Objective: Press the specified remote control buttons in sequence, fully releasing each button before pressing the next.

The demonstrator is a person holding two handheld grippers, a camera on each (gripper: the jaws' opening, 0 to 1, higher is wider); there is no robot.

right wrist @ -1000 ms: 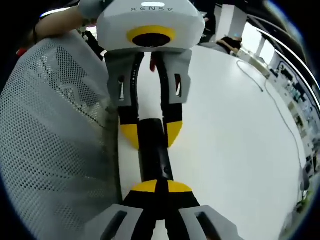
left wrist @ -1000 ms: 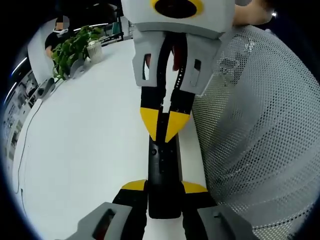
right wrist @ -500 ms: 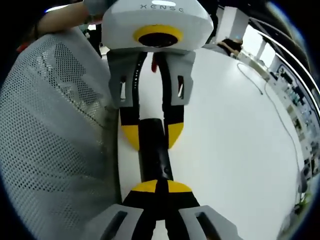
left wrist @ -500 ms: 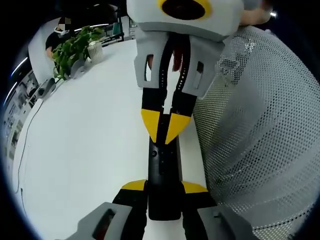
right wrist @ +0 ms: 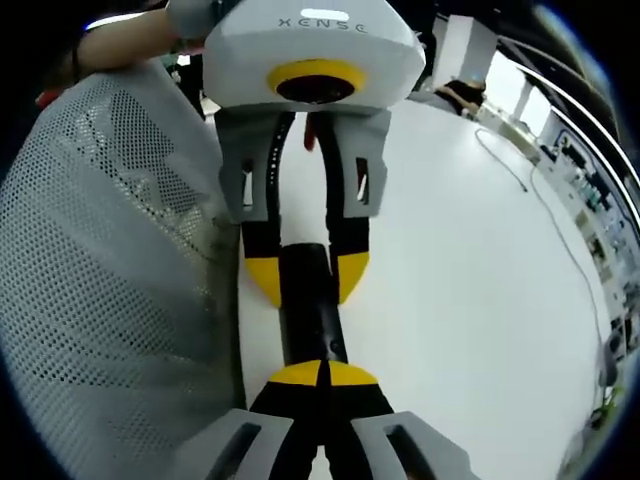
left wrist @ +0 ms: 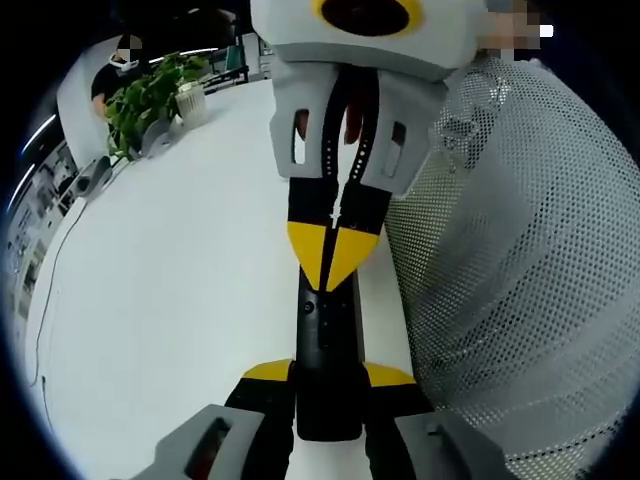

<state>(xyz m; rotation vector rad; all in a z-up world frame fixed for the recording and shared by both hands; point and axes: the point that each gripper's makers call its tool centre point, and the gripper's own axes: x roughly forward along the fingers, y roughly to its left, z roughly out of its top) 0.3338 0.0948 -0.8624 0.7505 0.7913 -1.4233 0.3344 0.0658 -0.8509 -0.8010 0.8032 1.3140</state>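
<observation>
A slim black remote (left wrist: 325, 335) lies lengthwise over the white table (left wrist: 170, 270), and my left gripper (left wrist: 328, 375) is shut on its near end, one yellow tip on each side. From the top of the left gripper view, my right gripper (left wrist: 332, 252) comes down with its yellow tips together, resting on the remote's button face. In the right gripper view, my right gripper (right wrist: 320, 375) is shut, tips touching on top of the remote (right wrist: 308, 310). Beyond it, the left gripper (right wrist: 305, 278) clamps the remote's far end.
A white mesh chair back (left wrist: 520, 260) stands close beside the remote, also seen as mesh (right wrist: 110, 280) on the left of the right gripper view. A potted plant (left wrist: 150, 95) stands at the table's far end. A thin cable (right wrist: 560, 225) trails across the table.
The right gripper's tips have drawn together and sunk slightly along the remote. The left gripper keeps its hold on the remote.
</observation>
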